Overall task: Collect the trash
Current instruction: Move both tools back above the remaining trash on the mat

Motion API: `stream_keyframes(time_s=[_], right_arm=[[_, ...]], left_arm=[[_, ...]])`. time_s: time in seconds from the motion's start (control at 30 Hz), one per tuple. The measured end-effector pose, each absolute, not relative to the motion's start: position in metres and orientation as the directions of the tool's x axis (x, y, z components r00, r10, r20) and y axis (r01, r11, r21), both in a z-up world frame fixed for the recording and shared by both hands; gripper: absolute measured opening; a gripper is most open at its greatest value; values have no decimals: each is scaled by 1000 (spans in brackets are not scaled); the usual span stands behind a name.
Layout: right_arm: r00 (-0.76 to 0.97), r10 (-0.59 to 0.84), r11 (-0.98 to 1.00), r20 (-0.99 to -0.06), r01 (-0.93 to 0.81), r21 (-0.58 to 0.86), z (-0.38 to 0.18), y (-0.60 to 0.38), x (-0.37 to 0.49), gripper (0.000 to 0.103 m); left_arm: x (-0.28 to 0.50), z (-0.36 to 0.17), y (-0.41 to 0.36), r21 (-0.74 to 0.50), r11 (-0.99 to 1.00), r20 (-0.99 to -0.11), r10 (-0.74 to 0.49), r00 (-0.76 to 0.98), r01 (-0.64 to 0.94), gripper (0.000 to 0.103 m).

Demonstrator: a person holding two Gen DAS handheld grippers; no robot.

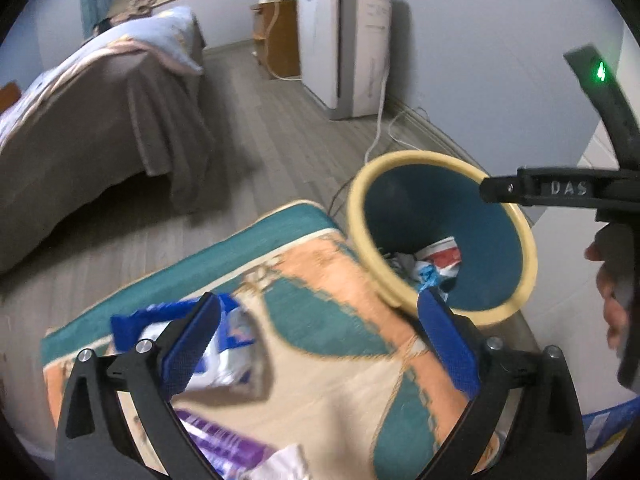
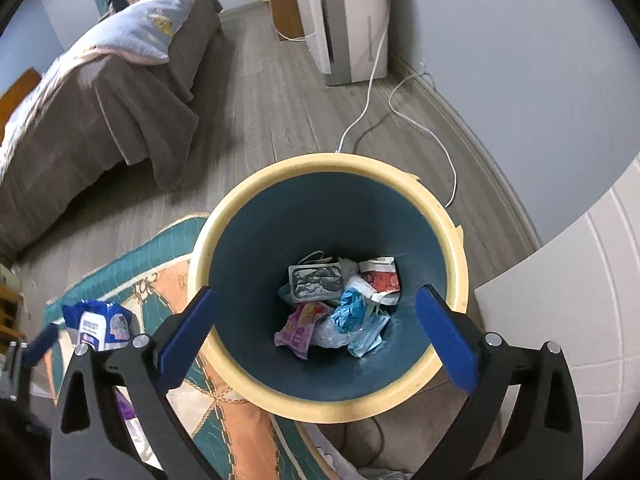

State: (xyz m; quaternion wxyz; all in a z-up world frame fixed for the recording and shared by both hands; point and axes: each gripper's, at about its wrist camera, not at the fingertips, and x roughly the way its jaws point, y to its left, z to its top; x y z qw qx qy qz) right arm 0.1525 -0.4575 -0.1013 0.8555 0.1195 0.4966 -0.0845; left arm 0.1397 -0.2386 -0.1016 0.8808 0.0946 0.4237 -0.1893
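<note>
Blue pads are seen spread wide on both tools, with nothing gripped between them. In the right wrist view the right gripper [image 2: 316, 332] is held over the mouth of a trash bin [image 2: 400, 408], a dark teal tub with a cream rim that fills the centre of the frame. At its bottom a heap of trash [image 2: 340, 304] is seen: a pink wrapper, crumpled blue plastic, a red and white packet and a grey tray. At the lower left of that frame a blue and white wrapper [image 2: 100, 324] is seen lying on the patterned rug [image 2: 236, 432], just beside the bin, with one finger of the left gripper [image 2: 40, 342] close to it at the frame edge.

In the left wrist view the left gripper [image 1: 316, 340] is held above the rug [image 1: 320, 312], and the blue and white wrapper [image 1: 228, 344] is seen blurred at lower left, partly behind the left finger, not clamped. A purple wrapper [image 1: 224, 444] is seen at the bottom edge. The bin [image 1: 360, 240] appears at centre right, and the right tool's black body, held by a hand [image 1: 612, 304], crosses the right edge
</note>
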Motion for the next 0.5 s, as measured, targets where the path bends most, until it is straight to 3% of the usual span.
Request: stream_keyframes(time_s=[0.33, 0.5], right_arm=[[575, -66, 974, -815, 216, 74, -61, -403, 149, 97], [573, -129, 992, -810, 78, -102, -62, -351, 139, 97]], left_arm=[[109, -79, -142, 65, 967, -784, -103, 612, 246, 98], [71, -63, -91, 26, 994, -775, -50, 630, 110, 98]])
